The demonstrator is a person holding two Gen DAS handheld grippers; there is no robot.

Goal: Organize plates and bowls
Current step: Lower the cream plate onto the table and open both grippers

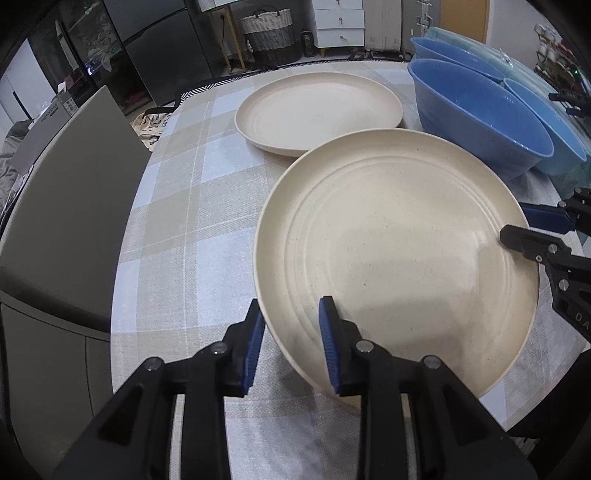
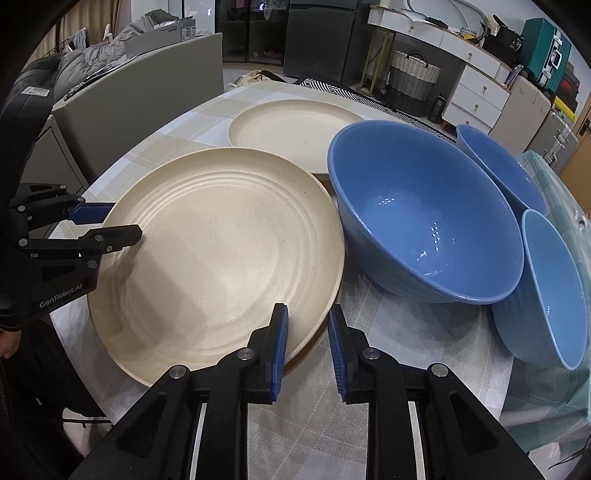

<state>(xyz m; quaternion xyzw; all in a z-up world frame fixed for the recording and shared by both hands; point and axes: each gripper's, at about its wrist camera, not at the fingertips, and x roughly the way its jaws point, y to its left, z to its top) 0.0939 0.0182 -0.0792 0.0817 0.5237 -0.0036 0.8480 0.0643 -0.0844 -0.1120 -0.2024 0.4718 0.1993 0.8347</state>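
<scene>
A cream plate lies near the table's front. My left gripper straddles its near-left rim, one finger outside, one over the plate, with a visible gap, open. My right gripper straddles its right rim the same way, open; it also shows in the left wrist view. The left gripper shows in the right wrist view. A second cream plate lies behind. A big blue bowl stands right of the plates, with two more blue bowls beyond.
The table has a plaid cloth. A grey chair back stands at its left edge. A wicker basket and white drawers stand on the floor beyond. A teal cloth lies at the right.
</scene>
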